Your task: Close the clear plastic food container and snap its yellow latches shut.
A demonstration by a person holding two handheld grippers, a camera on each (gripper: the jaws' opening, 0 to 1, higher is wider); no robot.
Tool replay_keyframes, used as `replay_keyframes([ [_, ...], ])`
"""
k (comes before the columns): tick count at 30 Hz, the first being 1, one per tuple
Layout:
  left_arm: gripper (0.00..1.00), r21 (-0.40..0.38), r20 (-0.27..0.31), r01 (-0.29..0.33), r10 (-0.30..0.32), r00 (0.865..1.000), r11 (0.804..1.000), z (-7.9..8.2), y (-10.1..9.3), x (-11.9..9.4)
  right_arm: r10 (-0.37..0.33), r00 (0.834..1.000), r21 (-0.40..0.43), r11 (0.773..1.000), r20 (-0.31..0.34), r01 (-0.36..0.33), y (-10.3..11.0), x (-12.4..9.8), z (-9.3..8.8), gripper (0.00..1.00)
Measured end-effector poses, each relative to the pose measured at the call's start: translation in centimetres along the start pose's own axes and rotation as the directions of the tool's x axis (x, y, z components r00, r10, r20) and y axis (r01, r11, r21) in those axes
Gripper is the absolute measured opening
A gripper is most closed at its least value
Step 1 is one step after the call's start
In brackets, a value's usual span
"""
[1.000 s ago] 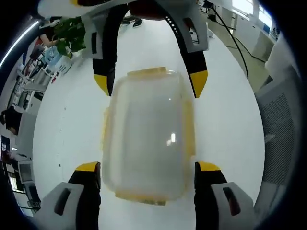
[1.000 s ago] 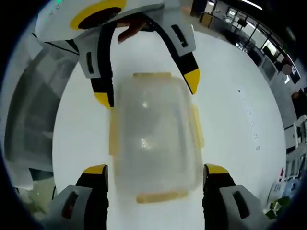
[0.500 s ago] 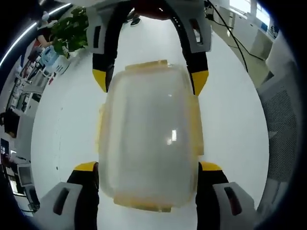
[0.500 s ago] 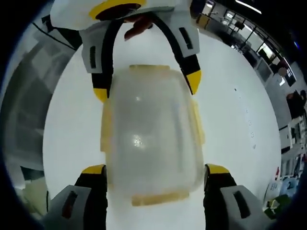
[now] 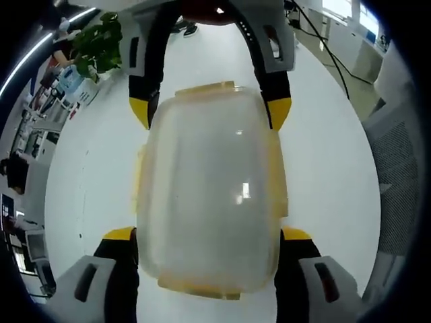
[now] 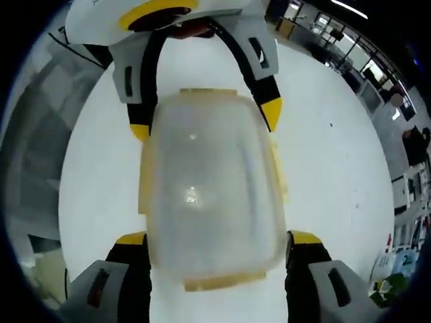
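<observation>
Both tongs have moved closer, open, one at each end of the clear food container (image 5: pixel 209 202) mid-table (image 5: pixel 323 168). Press each yellow latch (image 6: pixel 225 280) down evenly until it clicks.

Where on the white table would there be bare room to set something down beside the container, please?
The white table lies bare along both long sides of the clear container, out to the table edge. The container's two ends are crowded: the left tongs straddle one, the right tongs the other.
</observation>
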State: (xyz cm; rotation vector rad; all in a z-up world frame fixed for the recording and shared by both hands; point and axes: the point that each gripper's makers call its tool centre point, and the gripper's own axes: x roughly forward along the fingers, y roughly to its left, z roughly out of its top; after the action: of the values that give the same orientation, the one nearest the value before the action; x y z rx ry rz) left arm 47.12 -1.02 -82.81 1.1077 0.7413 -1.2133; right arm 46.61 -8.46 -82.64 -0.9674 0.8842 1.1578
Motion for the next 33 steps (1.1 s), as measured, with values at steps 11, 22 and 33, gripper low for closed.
replay_keyframes([
  [11,0.85,-0.010,-0.013,0.000,0.000,1.000,1.000,-0.7,-1.1,-0.4,0.004,1.000,0.001,1.000,0.002,-0.004,1.1,0.1,0.7,0.83],
  [22,0.85,-0.017,-0.012,0.001,-0.001,1.000,1.000,-2.0,-2.4,-1.3,0.006,1.000,0.006,1.000,-0.007,-0.006,2.5,0.4,2.1,0.83],
  [33,0.85,-0.015,-0.032,-0.001,0.000,0.999,1.000,-4.5,-3.3,-2.4,0.000,1.000,0.014,1.000,-0.014,0.000,3.8,1.2,4.6,0.83],
])
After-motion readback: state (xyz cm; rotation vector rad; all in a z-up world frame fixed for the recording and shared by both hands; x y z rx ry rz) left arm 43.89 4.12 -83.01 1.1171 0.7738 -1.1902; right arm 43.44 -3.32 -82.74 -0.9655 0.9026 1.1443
